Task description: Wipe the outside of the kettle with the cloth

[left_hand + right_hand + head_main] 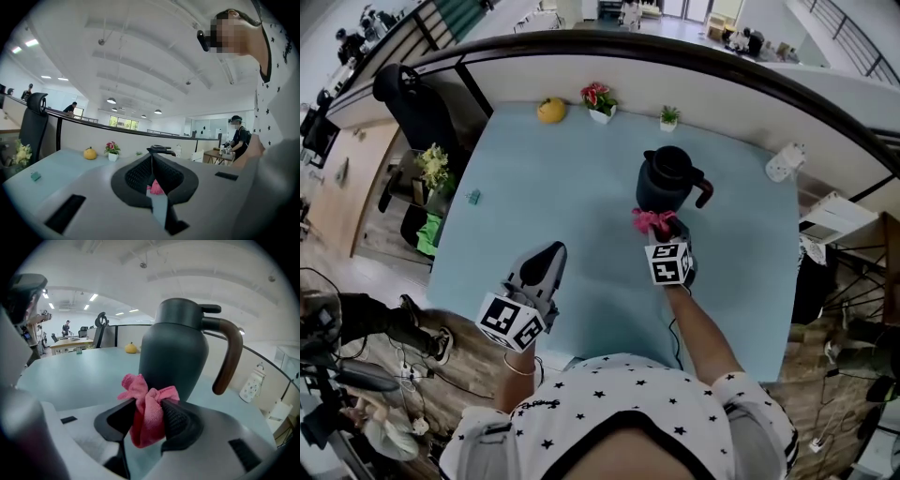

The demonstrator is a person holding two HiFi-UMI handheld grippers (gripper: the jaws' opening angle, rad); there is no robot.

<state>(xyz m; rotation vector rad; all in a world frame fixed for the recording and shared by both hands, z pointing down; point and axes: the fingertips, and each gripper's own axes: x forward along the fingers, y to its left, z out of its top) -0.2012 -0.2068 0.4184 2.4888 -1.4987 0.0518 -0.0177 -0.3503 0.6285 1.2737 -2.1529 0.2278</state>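
A dark kettle point(667, 181) with a brown handle stands upright on the pale blue table point(534, 197), right of centre. Bunched in the jaws of my right gripper point(660, 225) is a pink cloth point(652, 220), held against the near lower wall of the kettle point(176, 350). In the right gripper view the pink cloth point(147, 413) fills the gap of my right gripper point(149, 401). My left gripper point(551, 253) hovers over the table's near left part, jaws shut on nothing. Beyond my left gripper point(152, 159), the left gripper view shows a bit of the cloth point(155, 188).
At the table's far edge stand a yellow pumpkin-like ornament point(550, 110), a pot of pink flowers point(599, 100) and a small green plant point(669, 117). A small teal item point(473, 196) lies at the left. A dark partition rail point(675, 52) runs behind the table.
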